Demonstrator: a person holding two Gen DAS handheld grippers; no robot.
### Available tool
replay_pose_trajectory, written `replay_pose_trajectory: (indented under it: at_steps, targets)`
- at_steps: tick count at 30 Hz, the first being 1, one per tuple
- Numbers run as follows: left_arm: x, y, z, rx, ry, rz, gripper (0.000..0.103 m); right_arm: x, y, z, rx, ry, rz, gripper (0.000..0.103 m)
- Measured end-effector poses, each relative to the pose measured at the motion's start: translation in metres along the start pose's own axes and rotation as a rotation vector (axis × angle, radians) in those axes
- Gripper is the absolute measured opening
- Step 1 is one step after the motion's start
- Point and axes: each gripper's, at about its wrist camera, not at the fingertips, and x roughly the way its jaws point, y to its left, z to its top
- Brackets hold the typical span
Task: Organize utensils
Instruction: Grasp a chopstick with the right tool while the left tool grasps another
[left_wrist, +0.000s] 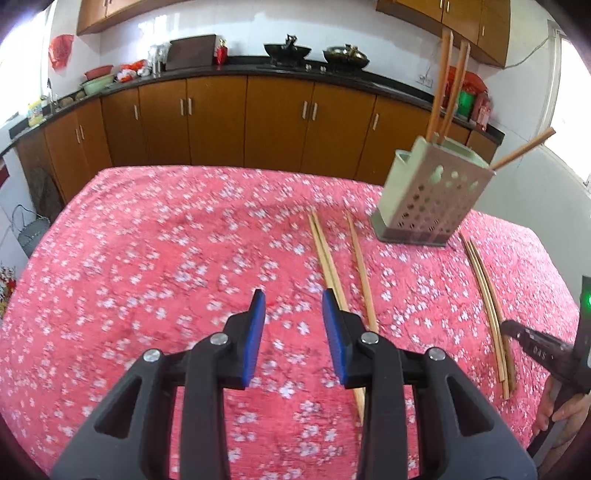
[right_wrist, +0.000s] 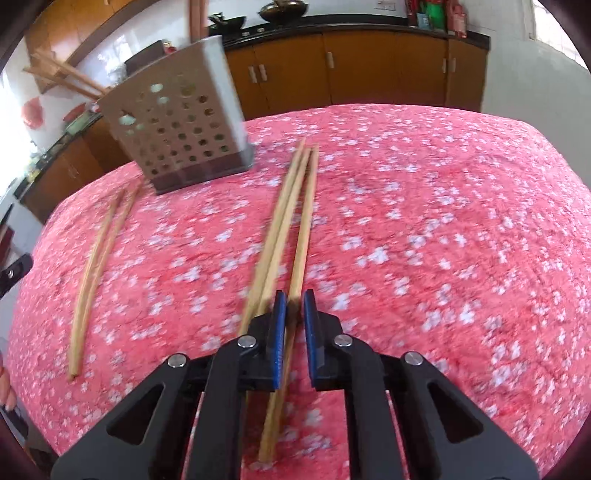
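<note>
A perforated utensil holder (left_wrist: 428, 195) stands at the far right of the pink floral table and has three chopsticks (left_wrist: 443, 85) sticking out of it. My left gripper (left_wrist: 293, 299) hangs open above the cloth with nothing between its blue pads. A pair of chopsticks (left_wrist: 325, 251) lies just right of it, with a single one (left_wrist: 360, 266) beyond. My right gripper (right_wrist: 294, 295) is shut on the rightmost chopstick (right_wrist: 306, 221) of three lying side by side in front of the holder (right_wrist: 177, 129). Another pair (right_wrist: 96, 266) lies to the left.
The pink floral tablecloth (left_wrist: 147, 258) covers a table whose far edge faces brown kitchen cabinets (left_wrist: 214, 118). A dark counter (left_wrist: 240, 68) carries woks, bowls and bottles. A person's hand (left_wrist: 565, 410) holds the right gripper at the table's right edge.
</note>
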Motion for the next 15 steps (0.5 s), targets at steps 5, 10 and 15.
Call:
replay_pose_trajectory:
  at_steps: [5,10,15]
  targets:
    - [0.02,-0.011,-0.009,-0.008,0.057,-0.032,0.031,0.005,-0.022,0.009,0.052,-0.028,-0.063,0.008]
    - [0.038,-0.026,-0.017,0.015,0.102,-0.043,0.022,0.003,-0.026,0.008,0.037,-0.034,-0.07,0.008]
    - [0.05,-0.032,-0.024,0.036,0.136,-0.026,0.016,0.005,-0.024,0.01,0.03,-0.035,-0.072,0.008]
